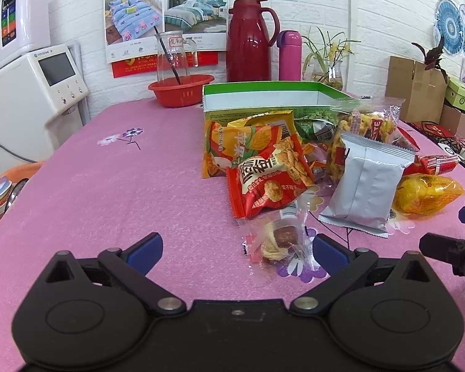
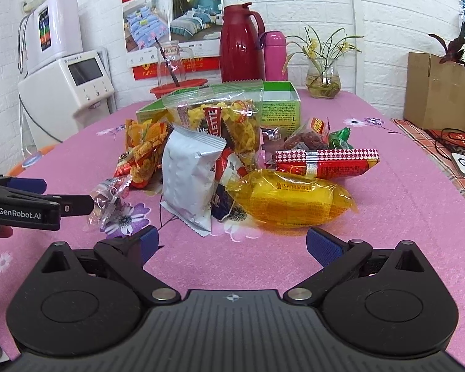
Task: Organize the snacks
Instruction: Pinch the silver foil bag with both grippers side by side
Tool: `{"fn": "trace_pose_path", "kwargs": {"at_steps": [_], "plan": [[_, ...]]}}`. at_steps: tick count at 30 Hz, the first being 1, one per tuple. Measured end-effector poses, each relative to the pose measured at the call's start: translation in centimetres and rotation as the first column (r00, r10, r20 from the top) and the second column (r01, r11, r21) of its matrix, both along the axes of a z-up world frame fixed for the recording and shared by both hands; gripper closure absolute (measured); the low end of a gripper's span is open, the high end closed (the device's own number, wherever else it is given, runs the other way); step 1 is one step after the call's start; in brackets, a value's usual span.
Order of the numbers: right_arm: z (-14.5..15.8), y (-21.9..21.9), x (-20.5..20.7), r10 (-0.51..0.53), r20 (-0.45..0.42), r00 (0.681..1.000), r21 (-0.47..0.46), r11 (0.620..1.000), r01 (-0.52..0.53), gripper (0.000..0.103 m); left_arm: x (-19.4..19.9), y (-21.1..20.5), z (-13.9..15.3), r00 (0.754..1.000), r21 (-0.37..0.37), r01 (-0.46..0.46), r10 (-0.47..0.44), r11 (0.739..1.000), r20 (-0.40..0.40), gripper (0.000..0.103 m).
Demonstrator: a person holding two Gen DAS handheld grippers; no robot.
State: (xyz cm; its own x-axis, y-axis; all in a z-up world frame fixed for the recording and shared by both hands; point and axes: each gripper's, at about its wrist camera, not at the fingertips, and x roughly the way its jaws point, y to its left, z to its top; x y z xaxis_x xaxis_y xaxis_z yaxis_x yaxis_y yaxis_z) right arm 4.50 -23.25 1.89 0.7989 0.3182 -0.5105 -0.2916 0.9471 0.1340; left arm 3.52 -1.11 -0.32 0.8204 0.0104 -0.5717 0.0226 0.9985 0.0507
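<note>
A heap of snack packets lies on the pink tablecloth in front of an open green box (image 1: 263,99) (image 2: 279,105). Nearest my left gripper (image 1: 237,249) is a small clear-wrapped pastry (image 1: 277,241) (image 2: 110,200), lying by the right blue pad, not pressed; the jaws stand wide open. Behind it are a red cracker packet (image 1: 269,179) and a silver packet (image 1: 365,186) (image 2: 190,179). My right gripper (image 2: 232,243) is open and empty, just short of a yellow-wrapped cake (image 2: 291,201) (image 1: 424,193) and a red sausage stick (image 2: 328,161).
At the table's back stand a red basin with a glass jug (image 1: 183,90), a dark red thermos (image 1: 248,40), a pink flask (image 1: 290,55) and a plant vase (image 2: 322,77). A white appliance (image 1: 28,93) is on the left, cardboard boxes (image 2: 437,90) on the right.
</note>
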Motion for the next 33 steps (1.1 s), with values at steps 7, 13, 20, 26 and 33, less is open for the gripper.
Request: {"fn": "trace_pose_path", "kwargs": {"at_steps": [7,13,20,26,33], "plan": [[-0.2,0.0,0.1,0.033,0.006,0.999,0.066,0.997,-0.033,0.000,0.1,0.1,0.0,1.000,0.015,0.011,-0.011,1.000,0.007,0.012],[-0.3,0.2,0.2,0.044,-0.009,0.999,0.060,0.997,-0.043,0.000,0.3,0.2,-0.1,1.000,0.013,0.010,-0.010,1.000,-0.002,0.012],[-0.5,1.2,0.2,0.128,-0.012,0.992,0.024,0.991,-0.128,0.000,1.0,0.6,0.7,0.998,-0.027,0.057,-0.058,0.998,-0.016,0.023],[-0.1,2.4,1.5,0.192,0.006,0.981,0.052,0.980,-0.192,0.000,2.4,-0.2,4.2,0.978,-0.145,0.201,-0.191,0.969,0.080,0.025],[-0.9,3.5,4.3,0.185,-0.009,0.983,0.071,0.980,-0.184,0.000,6.6,-4.5,2.2,0.891,-0.221,0.432,-0.451,0.875,-0.044,0.087]]}}
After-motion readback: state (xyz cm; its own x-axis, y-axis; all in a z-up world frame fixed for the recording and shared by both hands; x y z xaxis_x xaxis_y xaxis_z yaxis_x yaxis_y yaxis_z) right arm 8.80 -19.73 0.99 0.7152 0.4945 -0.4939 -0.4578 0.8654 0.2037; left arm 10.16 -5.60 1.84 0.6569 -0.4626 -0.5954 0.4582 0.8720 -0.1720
